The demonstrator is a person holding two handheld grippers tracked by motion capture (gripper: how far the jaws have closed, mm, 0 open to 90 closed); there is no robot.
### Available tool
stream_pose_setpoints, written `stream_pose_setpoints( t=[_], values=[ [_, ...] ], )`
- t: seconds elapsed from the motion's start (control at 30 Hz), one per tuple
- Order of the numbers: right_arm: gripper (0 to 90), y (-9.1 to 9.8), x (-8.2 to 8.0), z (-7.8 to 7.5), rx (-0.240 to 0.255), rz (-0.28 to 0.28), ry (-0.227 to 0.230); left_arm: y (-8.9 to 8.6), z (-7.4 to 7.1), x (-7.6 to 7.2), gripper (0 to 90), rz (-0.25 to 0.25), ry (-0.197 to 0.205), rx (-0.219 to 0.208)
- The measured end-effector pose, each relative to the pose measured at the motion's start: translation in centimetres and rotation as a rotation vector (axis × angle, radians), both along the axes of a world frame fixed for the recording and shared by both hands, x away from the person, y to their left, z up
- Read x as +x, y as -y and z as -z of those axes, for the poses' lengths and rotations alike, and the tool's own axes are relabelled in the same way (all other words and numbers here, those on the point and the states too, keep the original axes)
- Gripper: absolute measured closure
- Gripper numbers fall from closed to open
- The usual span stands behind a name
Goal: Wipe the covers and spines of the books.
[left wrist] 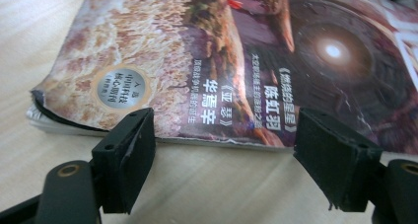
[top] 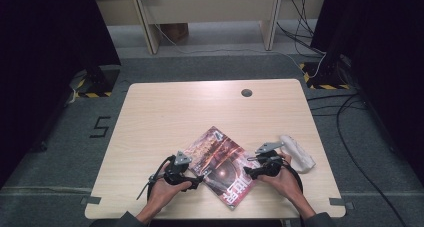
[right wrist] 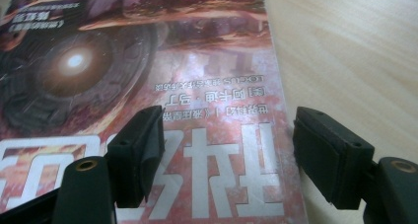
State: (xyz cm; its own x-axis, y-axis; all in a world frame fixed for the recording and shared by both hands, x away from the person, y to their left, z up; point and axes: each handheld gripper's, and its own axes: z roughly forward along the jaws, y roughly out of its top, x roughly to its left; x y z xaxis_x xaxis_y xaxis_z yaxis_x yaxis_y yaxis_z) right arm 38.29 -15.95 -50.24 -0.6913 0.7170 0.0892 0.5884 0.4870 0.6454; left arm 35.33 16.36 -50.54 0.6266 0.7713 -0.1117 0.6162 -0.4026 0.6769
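A magazine (top: 220,164) with a glossy red and brown cover lies flat and askew on the wooden table (top: 165,107), near its front edge. My left gripper (top: 196,179) sits at the magazine's left edge, open. In the left gripper view the magazine (left wrist: 222,51) shows its worn corner and page edge just beyond the left gripper (left wrist: 222,140), whose jaws stand wide apart and hold nothing. My right gripper (top: 249,173) is at the magazine's right side, open. In the right gripper view the right gripper (right wrist: 226,135) hovers low over the cover (right wrist: 148,61), near its right edge.
A white rolled cloth or packet (top: 298,153) lies on the table just right of the right hand. A round cable hole (top: 246,92) sits near the far edge. Cables (top: 350,112) run over the floor at the right.
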Motion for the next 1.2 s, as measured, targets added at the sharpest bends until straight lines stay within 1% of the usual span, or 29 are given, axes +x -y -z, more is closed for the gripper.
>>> stream_pose_setpoints(
  t=[0.13, 0.17, 0.23, 0.37, 0.47, 0.57, 0.67, 0.73, 0.8, 0.87, 0.9, 0.97, 1.0, 1.13, 1.17, 1.2],
  values=[
    [29.5, 0.0, -0.8, 0.0, 0.005, -0.007, -0.003, 0.0, 0.0, 0.7, 23.3, -0.01, 0.004, 0.007],
    [29.5, 0.0, -1.1, 0.0, 0.007, -0.008, -0.01, 0.0, 0.0, 0.9, 23.1, -0.011, 0.006, 0.006],
    [29.5, 0.0, -1.6, 0.0, 0.004, -0.019, -0.011, 0.0, 0.0, 1.3, 21.5, 0.004, -0.001, 0.013],
    [29.6, 0.0, -2.7, 0.0, 0.01, -0.033, -0.015, 0.0, 0.1, 1.8, 20.6, 0.002, 0.006, 0.013],
    [29.6, -0.1, -3.4, 0.0, 0.01, -0.032, -0.021, 0.1, 0.0, 2.2, 19.8, 0.004, 0.006, 0.019],
    [29.8, -0.2, -4.1, -0.1, 0.01, -0.05, -0.027, 0.2, 0.1, 2.7, 18.7, 0.003, 0.008, 0.016],
    [33.5, -0.1, -4.3, -0.2, 0.016, -0.052, -0.034, 0.3, 0.0, 2.8, 19.0, 0.004, 0.014, 0.02],
    [36.7, 0.1, -4.0, -0.2, 0.032, -0.047, -0.032, 0.2, 0.0, 2.5, 20.6, 0.003, 0.012, 0.01],
    [37.5, 0.2, -3.5, -0.3, 0.056, -0.034, -0.033, 0.2, -0.1, 1.9, 22.3, 0.012, 0.006, -0.002],
    [39.4, 0.2, -2.9, -0.6, 0.071, -0.026, -0.025, 0.3, -0.1, 1.2, 22.9, 0.028, 0.005, 0.004],
    [39.8, 0.1, -2.6, -0.7, 0.073, -0.025, -0.018, 0.5, 0.0, 0.8, 23.2, 0.035, 0.006, 0.0],
    [40.7, 0.0, -1.9, -0.9, 0.101, -0.009, -0.026, 0.6, 0.0, 0.1, 23.8, 0.048, 0.002, 0.001],
    [40.7, -0.1, -1.6, -0.9, 0.107, -0.006, -0.028, 0.7, 0.0, -0.3, 23.8, 0.053, 0.003, 0.007],
    [42.1, -0.6, -0.1, -0.8, 0.098, 0.011, -0.032, 1.0, 0.0, -1.5, 23.9, 0.066, 0.0, 0.002],
    [42.9, -0.7, 0.3, -0.7, 0.098, 0.008, -0.027, 1.0, 0.0, -1.7, 23.9, 0.066, 0.0, -0.002],
    [43.7, -0.9, 0.5, -0.7, 0.109, 0.016, -0.03, 1.0, 0.0, -1.9, 23.9, 0.071, 0.002, -0.003]
  ],
)
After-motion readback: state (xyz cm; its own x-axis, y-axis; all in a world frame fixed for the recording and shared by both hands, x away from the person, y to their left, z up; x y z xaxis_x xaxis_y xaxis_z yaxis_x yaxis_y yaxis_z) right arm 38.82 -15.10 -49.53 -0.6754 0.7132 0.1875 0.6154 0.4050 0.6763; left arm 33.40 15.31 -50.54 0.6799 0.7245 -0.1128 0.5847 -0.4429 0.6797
